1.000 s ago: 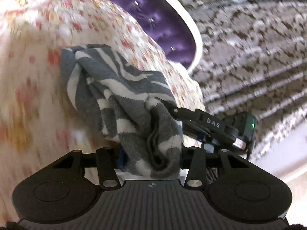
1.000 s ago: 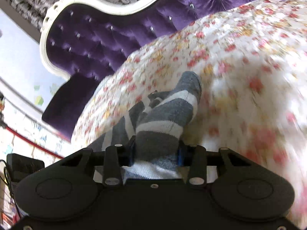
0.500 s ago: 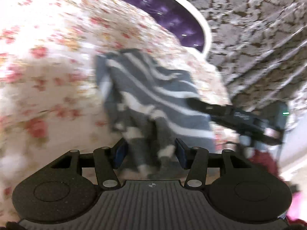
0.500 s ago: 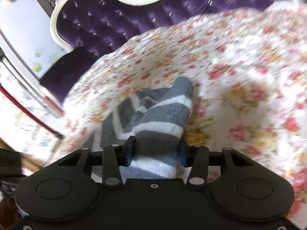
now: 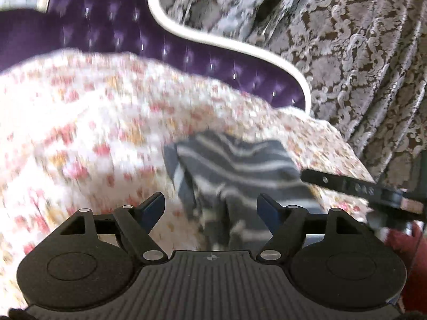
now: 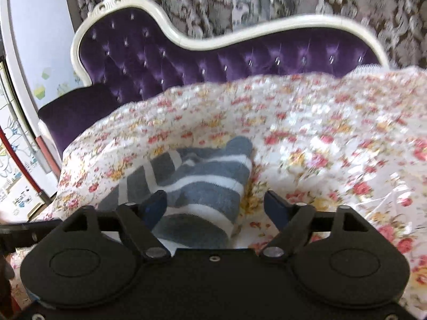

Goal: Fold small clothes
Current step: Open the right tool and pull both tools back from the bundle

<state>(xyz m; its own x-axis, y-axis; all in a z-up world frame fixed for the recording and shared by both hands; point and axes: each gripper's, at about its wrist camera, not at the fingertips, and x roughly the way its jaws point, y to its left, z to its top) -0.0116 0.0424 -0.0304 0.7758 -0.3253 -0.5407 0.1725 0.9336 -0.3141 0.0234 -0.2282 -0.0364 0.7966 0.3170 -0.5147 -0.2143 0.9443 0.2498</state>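
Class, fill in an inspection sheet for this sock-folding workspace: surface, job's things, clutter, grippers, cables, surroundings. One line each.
Surface: floral cover spread over the seat, blurred in places.
Job's things: grey-and-white striped sock lying bunched on the cover, seen too in the left view.
Clutter: nothing seen.
Grippers: left gripper open, sock between its fingers but not clamped; right gripper open, sock lying by its left finger.
Cables: nothing seen.
Surroundings: purple tufted sofa back with white trim; patterned curtain behind; pale wall at left.

Fuzzy knit sock (image 6: 208,186) (tufted velvet sofa (image 6: 160,61))
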